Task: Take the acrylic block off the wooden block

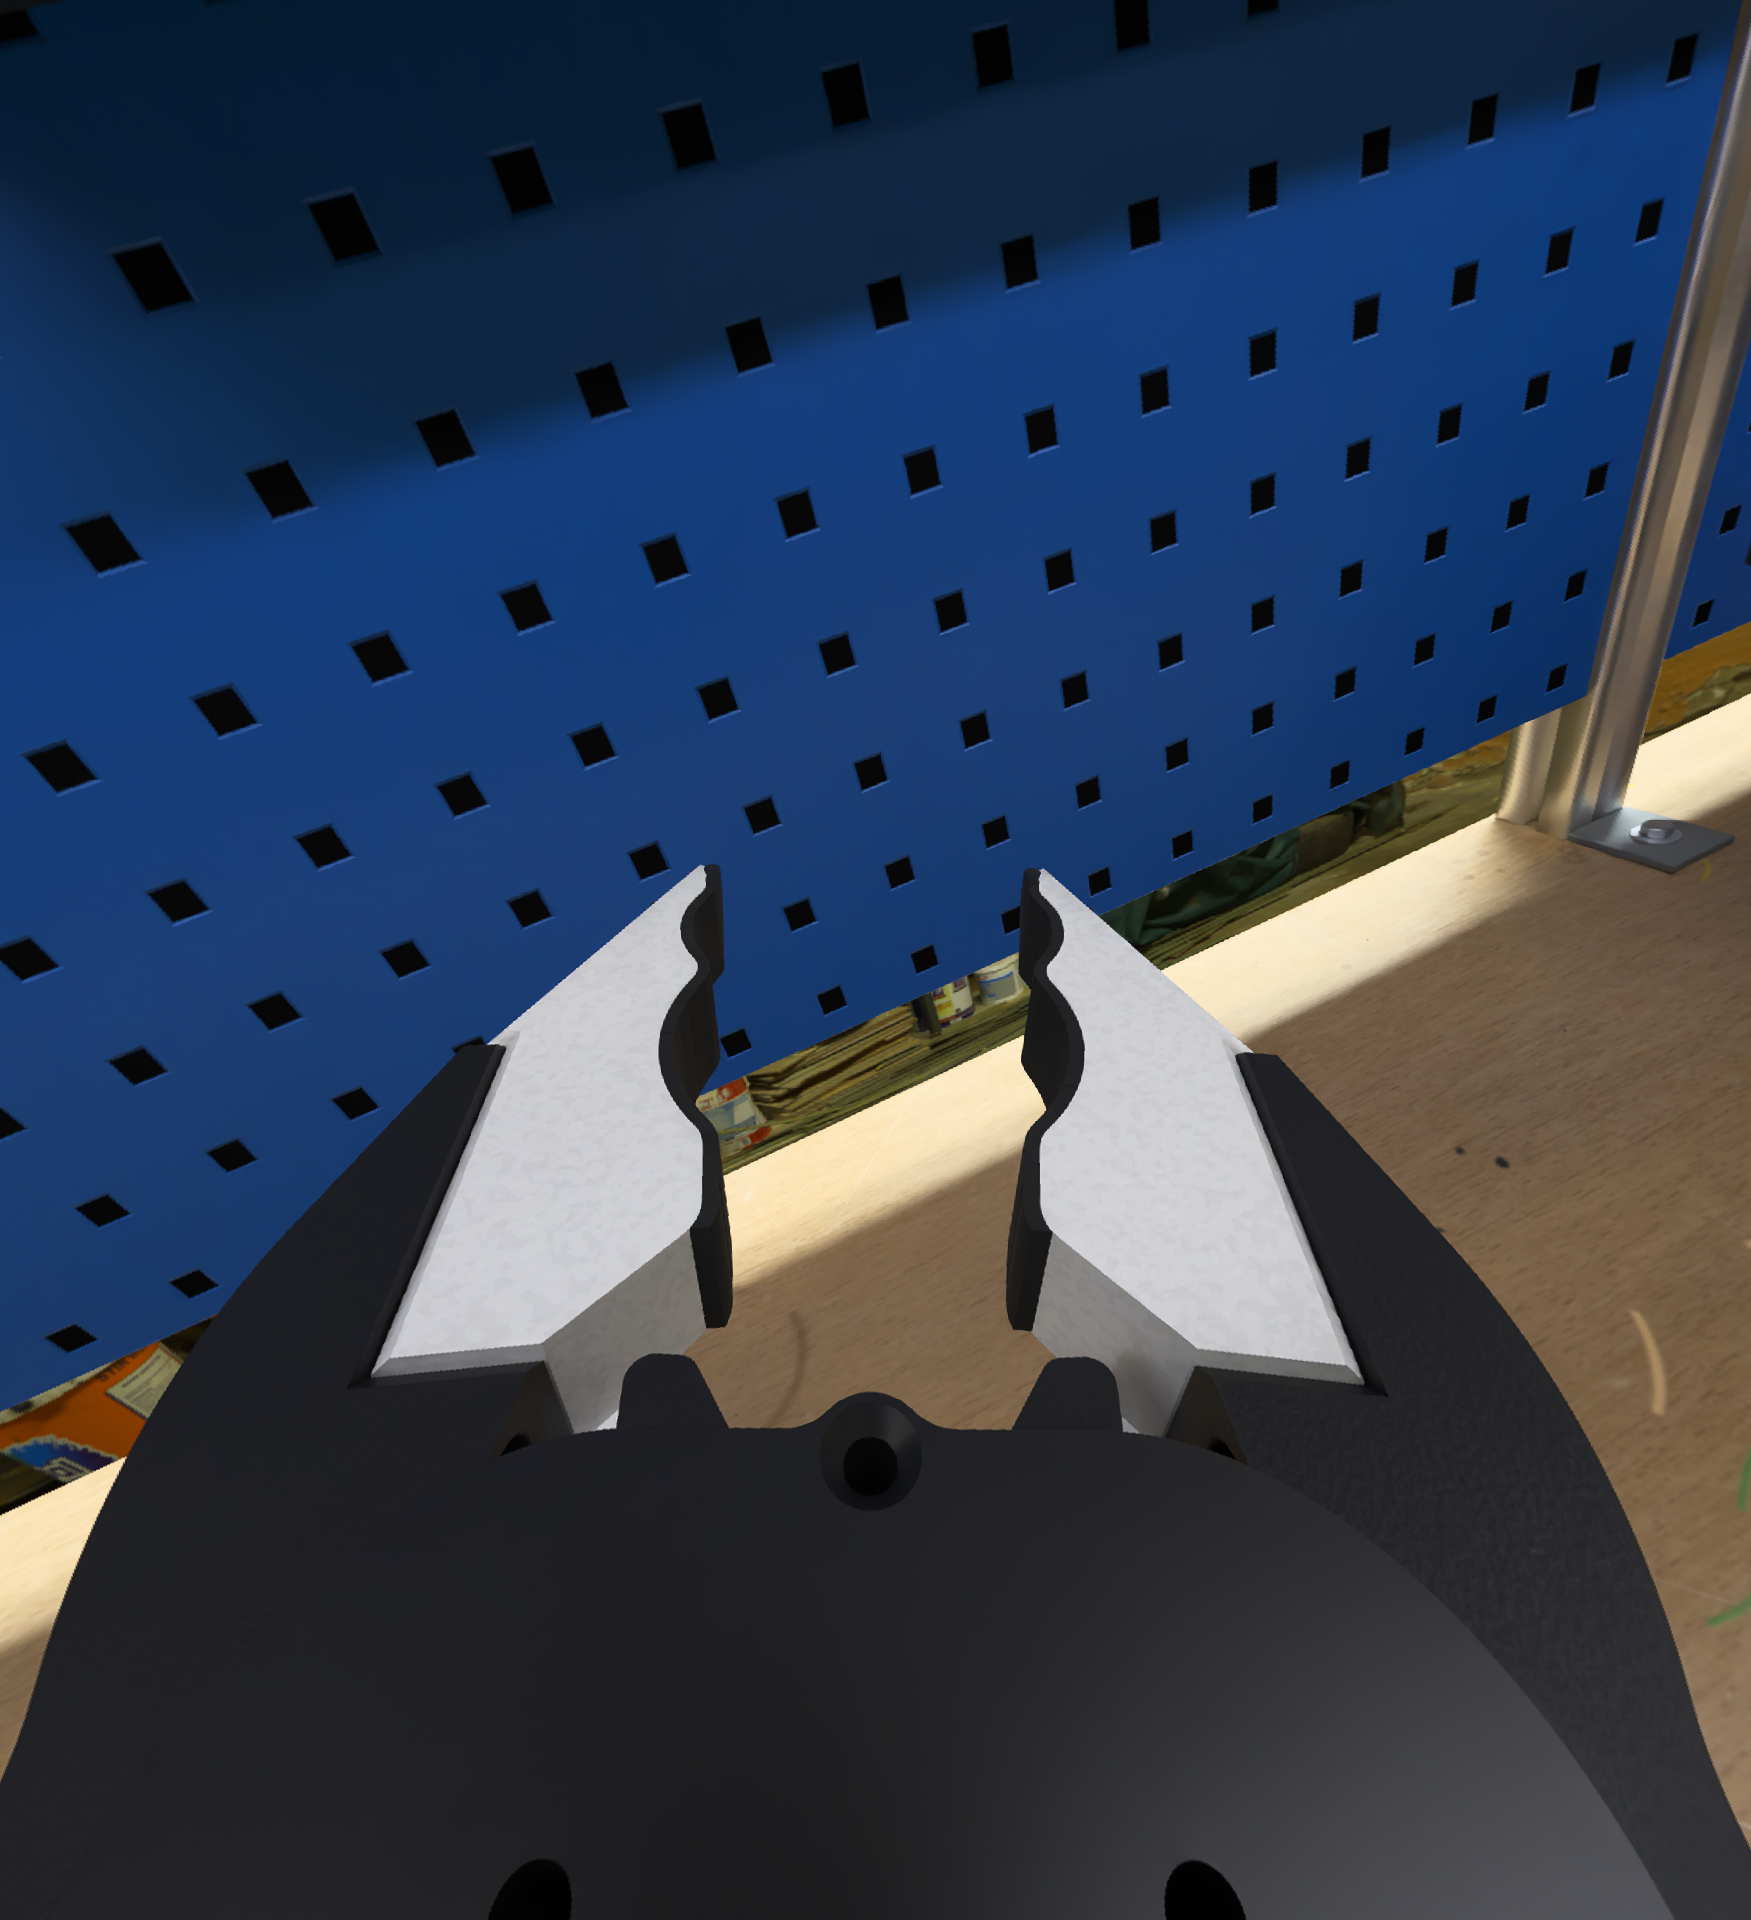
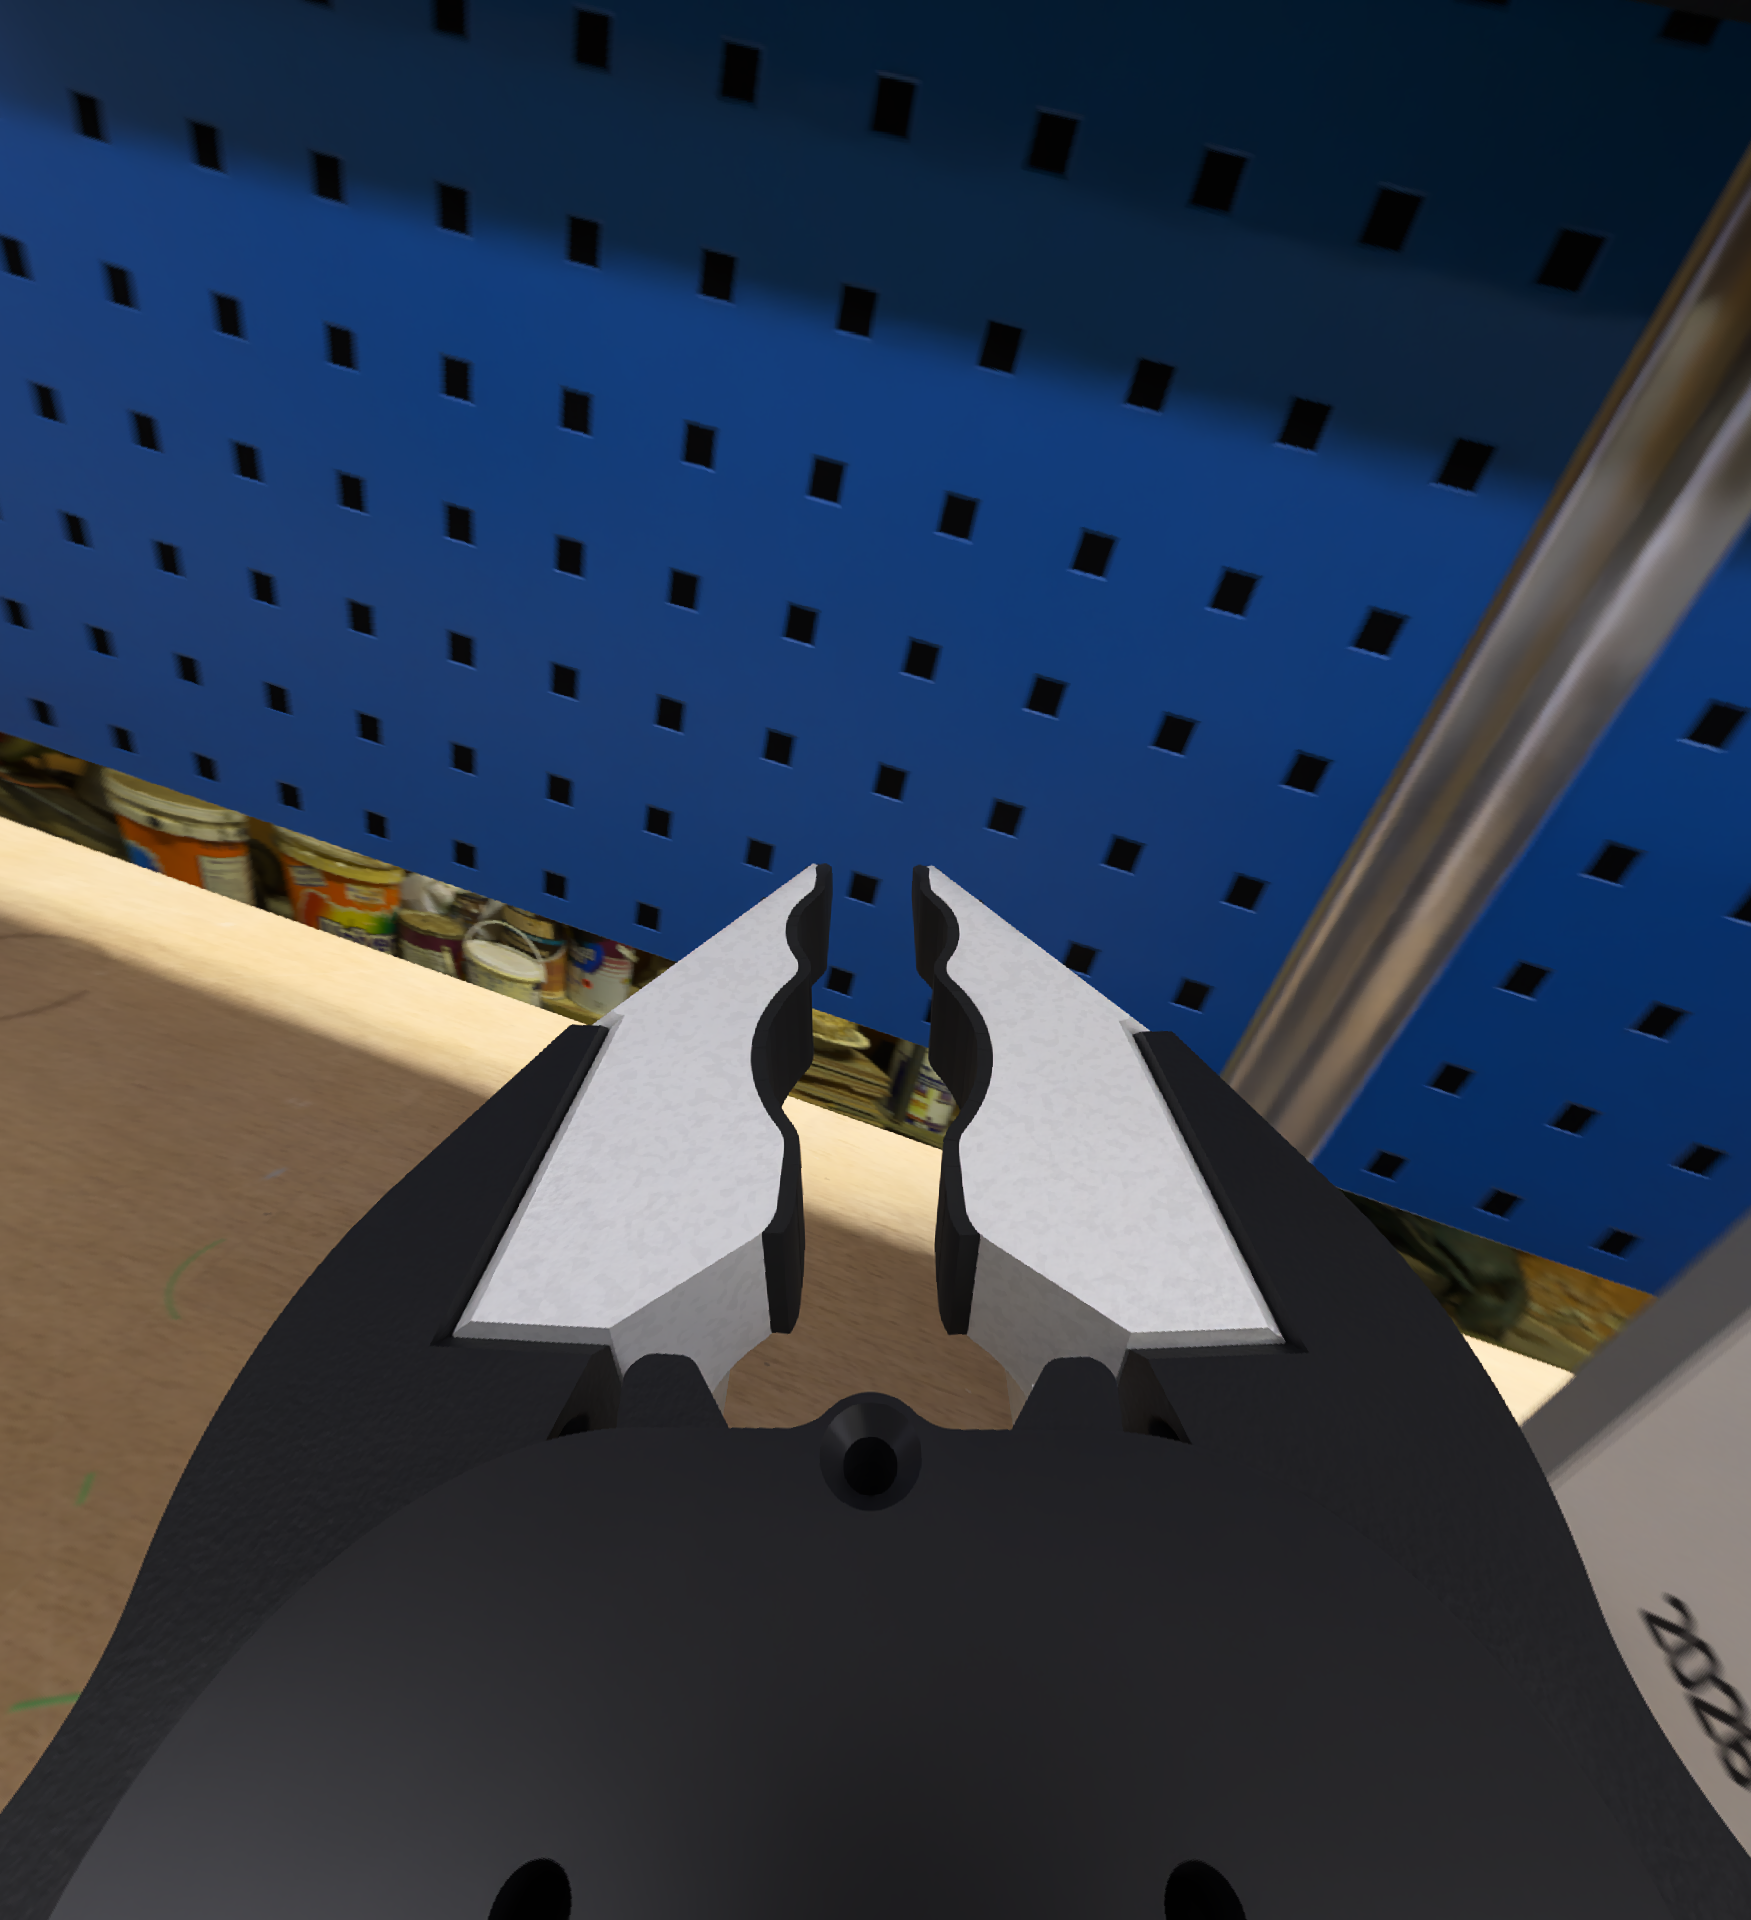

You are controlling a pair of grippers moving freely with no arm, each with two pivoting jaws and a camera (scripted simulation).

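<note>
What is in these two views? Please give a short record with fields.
left gripper: jaws wide apart, empty
right gripper: jaws narrowly apart, empty
backdrop: blue pegboard
surface: wooden bench
metal post: bolted to bench
grey box: at the right edge of the right wrist view
acrylic block, wooden block: not visible

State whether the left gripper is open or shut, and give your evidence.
Open. The left gripper holds nothing; a wide gap between its fingers shows the blue pegboard and the wooden table.
</note>
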